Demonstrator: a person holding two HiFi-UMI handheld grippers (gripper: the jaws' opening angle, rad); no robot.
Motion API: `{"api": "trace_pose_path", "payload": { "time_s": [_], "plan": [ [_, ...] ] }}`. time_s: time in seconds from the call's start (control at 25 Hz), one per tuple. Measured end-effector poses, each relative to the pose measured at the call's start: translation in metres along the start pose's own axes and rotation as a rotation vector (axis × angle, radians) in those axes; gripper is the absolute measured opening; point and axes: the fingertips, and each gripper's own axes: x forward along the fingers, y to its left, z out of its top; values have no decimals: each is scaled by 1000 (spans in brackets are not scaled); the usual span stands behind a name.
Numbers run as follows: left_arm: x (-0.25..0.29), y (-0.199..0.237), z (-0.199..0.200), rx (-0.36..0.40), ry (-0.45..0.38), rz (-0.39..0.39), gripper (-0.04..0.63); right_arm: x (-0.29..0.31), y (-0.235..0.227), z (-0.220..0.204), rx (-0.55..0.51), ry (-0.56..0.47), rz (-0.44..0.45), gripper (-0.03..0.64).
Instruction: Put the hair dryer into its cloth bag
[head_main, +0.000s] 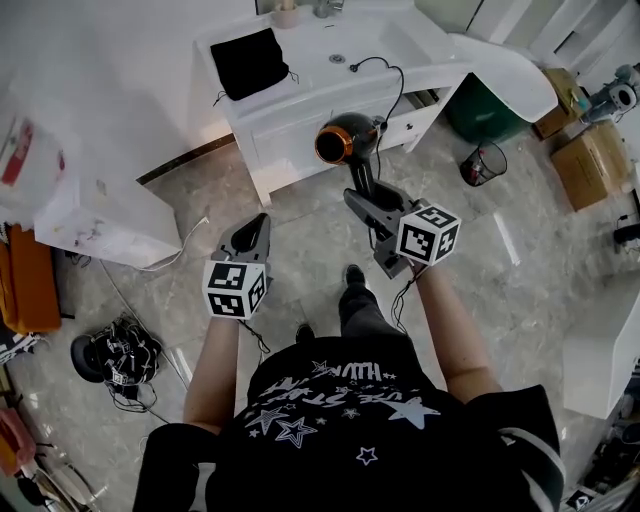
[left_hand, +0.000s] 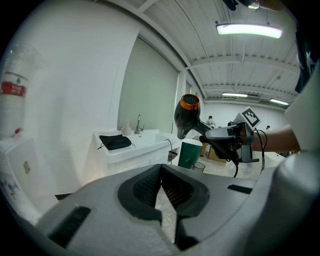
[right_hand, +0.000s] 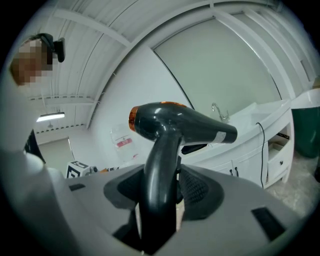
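Both tongs are hovering in front of the table (head_main: 300, 100) (left_hand: 145, 150) (right_hand: 260, 131), out over the marbled floor (head_main: 520, 270). The left tongs (head_main: 260, 222) (left_hand: 161, 172) are hanging off the table's front left corner, well apart from it. Their jaws are resting fully together with nothing between the ribbed pads, and their tips are pointing towards the table.

On the table's left end the black cloth bag (head_main: 248, 62) (left_hand: 115, 141) is lying flat, its drawstring trailing towards the edge. The bag is not touching either of the tongs. A faucet (head_main: 325, 8) (left_hand: 138, 123) is standing at the table's back edge, behind the basin. A black cord (head_main: 397, 95) (right_hand: 261, 145) is lying beside the basin drain and dropping over the table's front edge.

Just off that front edge, below the basin, the hair dryer (head_main: 345, 140) (left_hand: 187, 117) (right_hand: 180, 125) is hanging in the air. It is dark grey, with an orange ring around its rear end. The right tongs (head_main: 362, 200) (left_hand: 225, 137) (right_hand: 165, 175) are gripping it by the handle. Their jaws are standing partly apart with the pads pressing on the handle's two sides, and the dryer's barrel is rising beyond the jaw tips on the table side.

Past the table's right end a green bin (head_main: 490, 110) (left_hand: 190, 154) is standing on the floor. A wire basket (head_main: 483, 163) (left_hand: 199, 166) is sitting just in front of it.
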Motion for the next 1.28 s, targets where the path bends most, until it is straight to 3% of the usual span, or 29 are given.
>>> {"api": "trace_pose_path", "payload": {
  "time_s": [0.68,0.96,1.28],
  "plan": [
    [135,4,56,-4,13,216,11,37,-150,61,-94,132,174,199],
    [151,17,64,-40,9,320,12,55,-180,66,-161,220,251,199],
    [158,49,65,-30,36,369,12,90,-189,67,-172,263,280,199]
  ]
}}
